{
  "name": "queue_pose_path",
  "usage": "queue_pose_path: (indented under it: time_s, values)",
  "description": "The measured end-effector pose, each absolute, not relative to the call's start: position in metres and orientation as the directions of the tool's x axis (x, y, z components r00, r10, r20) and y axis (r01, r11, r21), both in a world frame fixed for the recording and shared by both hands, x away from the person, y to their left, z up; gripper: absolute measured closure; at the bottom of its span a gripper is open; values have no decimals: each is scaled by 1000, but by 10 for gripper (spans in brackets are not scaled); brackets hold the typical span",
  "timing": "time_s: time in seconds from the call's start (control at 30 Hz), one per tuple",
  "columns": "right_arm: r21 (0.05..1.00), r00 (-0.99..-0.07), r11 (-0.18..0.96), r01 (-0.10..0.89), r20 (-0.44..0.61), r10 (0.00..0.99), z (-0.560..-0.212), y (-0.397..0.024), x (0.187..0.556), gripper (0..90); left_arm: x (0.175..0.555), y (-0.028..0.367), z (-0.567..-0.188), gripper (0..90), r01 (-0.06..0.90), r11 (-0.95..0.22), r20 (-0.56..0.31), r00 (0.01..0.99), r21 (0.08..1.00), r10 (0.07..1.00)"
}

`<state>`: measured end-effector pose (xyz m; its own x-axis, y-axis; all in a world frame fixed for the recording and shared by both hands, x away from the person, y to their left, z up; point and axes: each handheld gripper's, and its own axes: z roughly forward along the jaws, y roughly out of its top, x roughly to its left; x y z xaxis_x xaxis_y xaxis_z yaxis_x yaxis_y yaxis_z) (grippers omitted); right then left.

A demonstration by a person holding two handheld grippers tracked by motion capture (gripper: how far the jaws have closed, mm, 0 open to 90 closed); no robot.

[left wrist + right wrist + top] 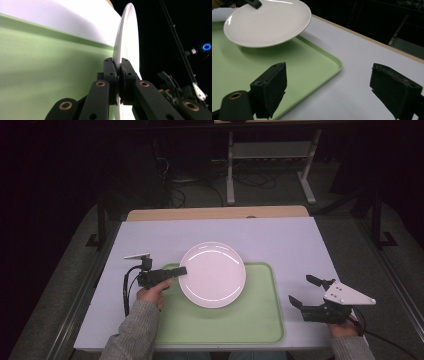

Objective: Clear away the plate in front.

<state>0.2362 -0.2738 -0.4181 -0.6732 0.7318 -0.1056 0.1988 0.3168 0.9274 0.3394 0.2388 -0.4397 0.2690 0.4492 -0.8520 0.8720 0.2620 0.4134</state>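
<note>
Left gripper (pixel 181 271) pinches white plate (pixel 212 274) rim, seemingly raised above tray (pixel 260 320)

Light falls from above onto the table (pixel 280 240), which reads bright and even, while the room around it sinks to near black. The plate (pixel 212 274) carries thin arcs of glare along its far rim and casts a soft shadow on the tray (pixel 312 60) under it. In the left gripper view the tongs (pixel 119 75) are fairly sharp and the tray beyond is smooth and soft. The right tongs' (pixel 337 87) pads look slightly blurred up close. All pictures are a little grainy.
</note>
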Motion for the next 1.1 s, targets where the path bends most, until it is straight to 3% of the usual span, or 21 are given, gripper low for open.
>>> queue_pose_path:
  time_s: [0.73,1.1]
  values:
    - [927,-674,319,200,-106,731,-418,-273,236,132,319,239,-452,857,894,195,-815,254,403,520]
    - [926,-672,318,203,-105,733,-418,-274,236,132,314,234,-446,856,878,153,-748,282,454,600]
